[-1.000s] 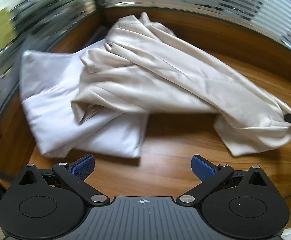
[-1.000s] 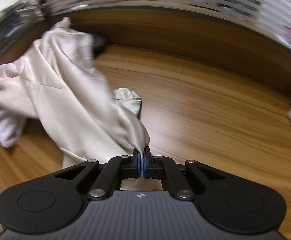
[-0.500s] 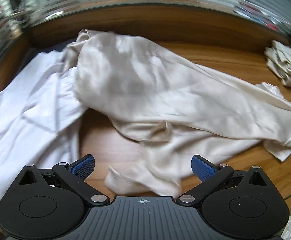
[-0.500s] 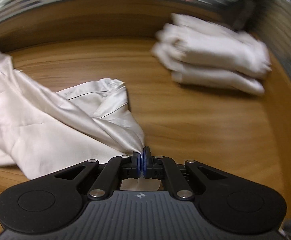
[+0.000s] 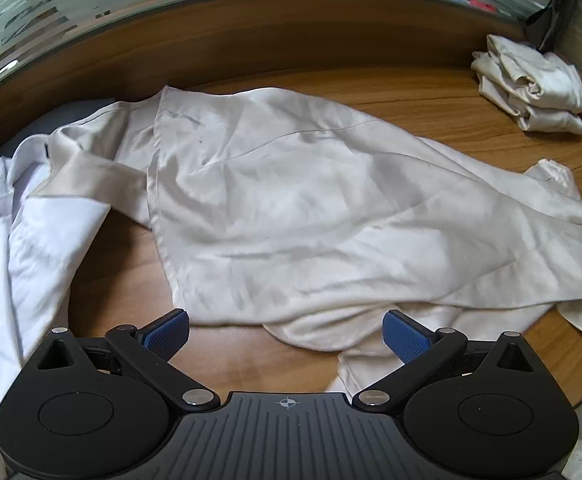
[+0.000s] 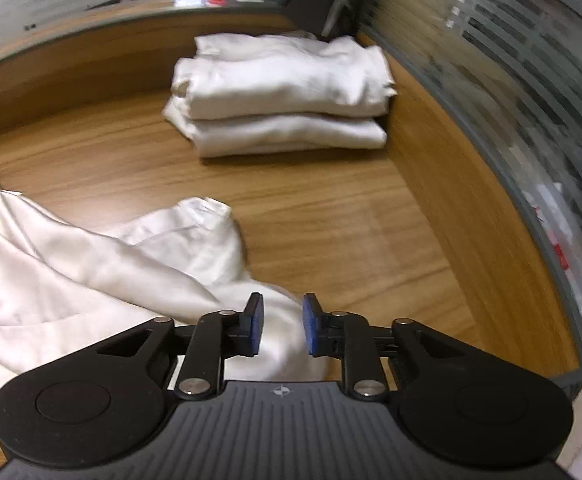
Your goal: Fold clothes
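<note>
A cream satin shirt [image 5: 311, 208] lies spread and rumpled across the wooden table [image 5: 431, 96]. My left gripper [image 5: 287, 338] hovers open over its near hem, blue pads wide apart, nothing between them. In the right wrist view the same shirt [image 6: 91, 280] trails off to the left. My right gripper [image 6: 281, 328] is opening; a fold of the shirt lies in the gap, and the pads no longer press on it.
A white shirt [image 5: 15, 240] lies crumpled at the left, partly under the cream one. A stack of folded cream garments [image 6: 283, 96] [image 5: 531, 84] sits in the far right corner against a frosted glass partition [image 6: 511, 80]. A raised wooden lip [image 5: 251, 36] borders the table's back.
The right gripper dragged the cream shirt rightward toward the folded stack, spreading it out, then parted its jaws off the fabric. The left gripper swung right and lower over the shirt's hem.
</note>
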The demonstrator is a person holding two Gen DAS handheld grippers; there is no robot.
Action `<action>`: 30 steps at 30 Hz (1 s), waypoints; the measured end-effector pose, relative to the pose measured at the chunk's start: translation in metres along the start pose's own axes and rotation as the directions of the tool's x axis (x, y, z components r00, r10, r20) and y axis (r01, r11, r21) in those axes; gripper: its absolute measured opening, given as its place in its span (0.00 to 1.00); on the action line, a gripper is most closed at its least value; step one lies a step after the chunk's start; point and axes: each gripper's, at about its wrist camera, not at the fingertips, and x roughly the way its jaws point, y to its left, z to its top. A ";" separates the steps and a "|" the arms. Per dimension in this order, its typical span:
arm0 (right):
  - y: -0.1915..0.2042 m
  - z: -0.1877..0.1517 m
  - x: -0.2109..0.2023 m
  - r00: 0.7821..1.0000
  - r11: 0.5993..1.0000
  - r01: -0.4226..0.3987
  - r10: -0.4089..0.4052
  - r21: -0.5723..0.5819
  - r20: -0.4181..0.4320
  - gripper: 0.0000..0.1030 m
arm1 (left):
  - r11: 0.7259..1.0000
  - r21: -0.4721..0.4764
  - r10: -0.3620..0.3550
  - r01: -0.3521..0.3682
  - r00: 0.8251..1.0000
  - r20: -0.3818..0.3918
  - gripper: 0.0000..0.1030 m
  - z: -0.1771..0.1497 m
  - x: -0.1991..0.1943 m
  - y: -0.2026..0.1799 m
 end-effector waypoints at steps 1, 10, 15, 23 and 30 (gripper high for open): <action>0.007 0.004 0.004 1.000 1.000 -0.020 0.020 -0.007 -0.001 0.27 | 1.000 0.002 0.009 -0.009 1.000 -0.003 1.00 0.003 0.003 0.003; 0.093 0.042 0.032 0.977 0.964 -0.215 0.209 -0.157 -0.050 0.30 | 0.998 -0.049 0.040 -0.039 0.999 0.025 1.00 0.037 0.029 0.046; 0.142 0.063 0.053 0.953 0.926 -0.301 0.290 -0.227 -0.083 0.30 | 0.999 -0.042 -0.014 0.016 0.998 0.063 0.99 0.060 0.039 0.069; 0.203 0.088 0.088 0.924 0.868 -0.382 0.354 -0.318 -0.145 0.31 | 0.999 -0.039 -0.024 0.026 0.999 0.044 0.94 0.092 0.072 0.091; 0.241 0.105 0.111 0.896 0.817 -0.444 0.401 -0.367 -0.190 0.31 | 0.996 -0.084 -0.010 0.007 0.999 -0.037 0.84 0.105 0.108 0.112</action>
